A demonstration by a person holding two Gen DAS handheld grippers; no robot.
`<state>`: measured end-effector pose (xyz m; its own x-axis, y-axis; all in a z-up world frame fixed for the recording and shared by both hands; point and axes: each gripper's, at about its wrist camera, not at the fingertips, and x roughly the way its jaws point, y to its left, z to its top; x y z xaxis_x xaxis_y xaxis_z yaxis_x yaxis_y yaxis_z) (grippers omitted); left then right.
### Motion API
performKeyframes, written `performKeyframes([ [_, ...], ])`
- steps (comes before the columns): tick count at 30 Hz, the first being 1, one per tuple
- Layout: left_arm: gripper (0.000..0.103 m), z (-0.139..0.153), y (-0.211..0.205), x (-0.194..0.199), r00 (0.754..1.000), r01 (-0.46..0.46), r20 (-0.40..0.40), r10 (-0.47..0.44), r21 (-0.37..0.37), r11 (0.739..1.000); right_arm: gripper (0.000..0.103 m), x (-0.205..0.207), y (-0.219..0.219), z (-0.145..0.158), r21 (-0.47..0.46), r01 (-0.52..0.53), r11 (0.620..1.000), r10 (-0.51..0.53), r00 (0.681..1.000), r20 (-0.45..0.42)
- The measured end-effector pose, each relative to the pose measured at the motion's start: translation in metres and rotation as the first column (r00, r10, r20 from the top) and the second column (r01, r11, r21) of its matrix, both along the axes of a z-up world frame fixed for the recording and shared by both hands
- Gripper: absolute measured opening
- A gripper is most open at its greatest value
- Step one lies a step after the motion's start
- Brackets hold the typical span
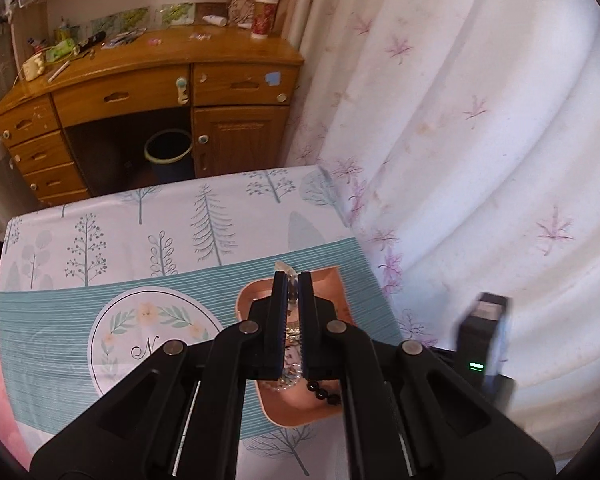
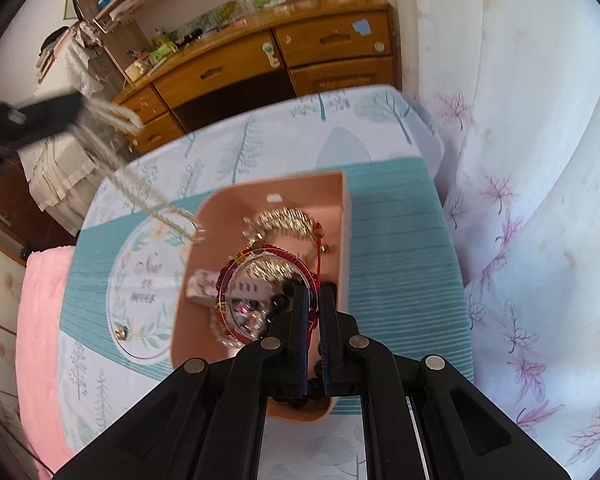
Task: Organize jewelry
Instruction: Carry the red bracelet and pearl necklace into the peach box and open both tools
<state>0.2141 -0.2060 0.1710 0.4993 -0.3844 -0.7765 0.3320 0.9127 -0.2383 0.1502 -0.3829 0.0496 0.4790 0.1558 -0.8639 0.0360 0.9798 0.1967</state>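
Observation:
My left gripper [image 1: 292, 276] is shut on a pale gold chain [image 1: 287, 270] whose end pokes out past the fingertips. In the right wrist view the chain [image 2: 156, 204] hangs blurred from the left gripper [image 2: 40, 116] down to the left rim of the pink tray [image 2: 342, 200]. My right gripper [image 2: 314, 290] is shut on the cord of a red bead bracelet [image 2: 260, 251], which hangs as a ring over the tray. Inside the tray lie a gold bracelet [image 2: 284, 218], black beads [image 2: 282, 300] and a white tag [image 2: 202, 290]. The pink tray [image 1: 332, 280] lies under my left fingers.
The tray sits on a tree-print tablecloth [image 2: 400, 240] with a round floral emblem [image 2: 148, 276]. A small gold bead [image 2: 121, 333] lies on the emblem. A white curtain [image 1: 480, 140] hangs at the right, a wooden desk [image 1: 140, 92] stands behind and a pink cloth [image 2: 40, 320] lies at the left.

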Motion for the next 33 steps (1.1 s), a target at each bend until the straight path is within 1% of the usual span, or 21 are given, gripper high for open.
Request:
performKeyframes([
  [2, 0.003, 0.009, 0.001, -0.009, 1.000, 0.017, 0.015, -0.017, -0.006, 1.000, 0.005, 0.002, -0.002, -0.014, 0.014, 0.001, 1.000, -0.001, 1.000, -0.028],
  [5, 0.003, 0.021, 0.002, -0.021, 0.999, 0.037, 0.025, -0.037, -0.013, 0.999, 0.005, 0.003, -0.002, -0.027, 0.039, 0.001, 0.999, 0.001, 0.999, -0.050],
  [8, 0.003, 0.026, 0.001, -0.035, 0.998, 0.064, 0.019, -0.064, -0.020, 0.998, 0.005, 0.003, 0.002, -0.032, 0.023, 0.003, 1.000, -0.002, 0.999, -0.036],
  [10, 0.003, 0.022, -0.002, -0.042, 0.996, 0.086, 0.012, -0.086, -0.010, 0.996, 0.005, 0.005, 0.005, -0.034, 0.017, -0.001, 1.000, 0.002, 0.999, -0.032],
  [13, 0.003, 0.008, -0.007, -0.050, 0.994, 0.110, -0.022, -0.109, 0.008, 0.994, 0.005, 0.007, 0.009, -0.034, 0.025, -0.003, 1.000, 0.004, 1.000, -0.029],
  [19, 0.003, -0.029, -0.013, -0.056, 0.987, 0.126, -0.102, -0.125, 0.006, 0.992, 0.005, 0.014, 0.012, -0.033, 0.038, 0.014, 0.999, -0.013, 1.000, -0.016],
  [22, 0.003, -0.045, -0.016, -0.058, 0.981, 0.139, -0.136, -0.137, 0.006, 0.990, 0.005, 0.016, 0.015, -0.032, 0.024, 0.010, 1.000, -0.009, 1.000, -0.013],
  [30, 0.003, -0.085, -0.022, -0.069, 0.960, 0.190, -0.220, -0.175, 0.053, 0.980, 0.005, 0.012, 0.019, -0.031, -0.021, -0.015, 1.000, 0.015, 1.000, -0.014],
  [33, 0.003, -0.095, -0.022, -0.073, 0.954, 0.205, -0.238, -0.182, 0.077, 0.976, 0.008, 0.009, 0.023, -0.030, -0.038, -0.041, 0.998, 0.039, 0.999, -0.029],
])
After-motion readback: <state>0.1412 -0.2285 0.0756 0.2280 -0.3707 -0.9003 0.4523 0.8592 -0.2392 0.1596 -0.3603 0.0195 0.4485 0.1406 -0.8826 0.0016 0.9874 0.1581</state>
